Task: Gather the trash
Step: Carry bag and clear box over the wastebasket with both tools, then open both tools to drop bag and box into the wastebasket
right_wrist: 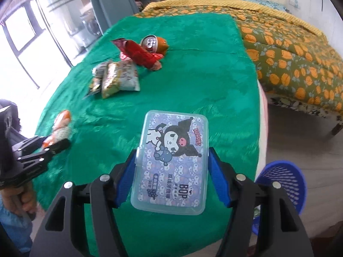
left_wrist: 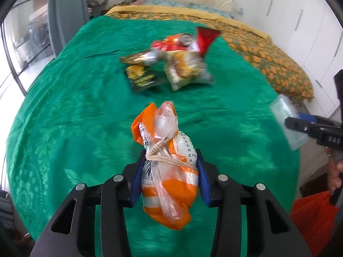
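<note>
Left gripper (left_wrist: 170, 171): pinching an orange-and-clear plastic bag bundle (left_wrist: 167, 162) between blue pads (left_wrist: 202, 180), tied with a pale string, held above the green blanket (left_wrist: 64, 117). Right gripper (right_wrist: 172, 167): pinching a flat clear plastic box (right_wrist: 171, 160) with a cartoon label, also held over the blanket near its edge.

Only in the left wrist view: the bundle close up, with barcode and printed text; an orange-red mesh thing (left_wrist: 313, 212) at the lower right, not clear what; the right gripper from the side at the right edge, box seen edge-on.

Only in the right wrist view: a blue slotted basket (right_wrist: 283, 184) on the floor, just beside the bed edge, below and right of the box; the box label; the left gripper at the left edge with the bundle seen small and blurred.

In both views: remaining trash lying on the blanket farther away, well apart from both grippers. A crushed orange can (right_wrist: 153, 42), a red wrapper (right_wrist: 139, 53) touching it, a pale snack bag (right_wrist: 120, 77), and a dark snack packet (left_wrist: 140, 78), much clearer from the left. Behind the blanket, a pumpkin-print quilt (right_wrist: 289, 47).
</note>
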Demonstrator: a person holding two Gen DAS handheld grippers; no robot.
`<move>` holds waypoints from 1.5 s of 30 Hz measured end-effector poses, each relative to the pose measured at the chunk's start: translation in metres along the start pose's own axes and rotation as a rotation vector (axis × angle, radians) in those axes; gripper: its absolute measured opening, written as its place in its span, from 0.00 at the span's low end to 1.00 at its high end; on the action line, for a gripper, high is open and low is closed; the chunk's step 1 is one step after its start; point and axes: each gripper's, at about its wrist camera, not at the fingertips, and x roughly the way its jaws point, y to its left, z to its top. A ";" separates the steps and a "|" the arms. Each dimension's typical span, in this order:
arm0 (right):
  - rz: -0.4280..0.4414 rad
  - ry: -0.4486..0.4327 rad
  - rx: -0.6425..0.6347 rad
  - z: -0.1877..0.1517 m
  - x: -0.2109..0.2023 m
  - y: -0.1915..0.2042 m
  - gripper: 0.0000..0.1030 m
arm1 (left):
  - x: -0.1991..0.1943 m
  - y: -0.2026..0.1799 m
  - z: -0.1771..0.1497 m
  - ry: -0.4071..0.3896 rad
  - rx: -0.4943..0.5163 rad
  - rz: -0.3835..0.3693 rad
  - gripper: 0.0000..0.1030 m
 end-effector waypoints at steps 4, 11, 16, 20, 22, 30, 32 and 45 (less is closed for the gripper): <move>0.039 -0.021 0.026 -0.014 -0.011 -0.012 0.61 | -0.002 -0.030 0.001 0.002 0.028 -0.047 0.41; -0.023 -0.076 0.100 -0.035 -0.042 -0.072 0.61 | 0.003 -0.098 0.007 0.021 0.102 -0.141 0.41; -0.136 -0.074 0.179 -0.057 -0.056 -0.142 0.61 | 0.014 -0.170 0.013 0.048 0.173 -0.240 0.41; -0.214 -0.059 0.211 -0.072 -0.060 -0.187 0.61 | 0.026 -0.231 0.015 0.073 0.232 -0.307 0.41; -0.239 -0.054 0.236 -0.080 -0.059 -0.209 0.61 | 0.035 -0.265 0.014 0.089 0.266 -0.335 0.41; -0.267 -0.023 0.337 -0.110 -0.046 -0.281 0.61 | 0.100 -0.362 0.002 0.196 0.340 -0.384 0.42; -0.258 -0.015 0.362 -0.113 -0.043 -0.296 0.61 | 0.123 -0.382 -0.003 0.222 0.350 -0.383 0.42; -0.203 0.008 0.442 -0.123 -0.019 -0.346 0.75 | 0.211 -0.430 -0.018 0.258 0.431 -0.333 0.60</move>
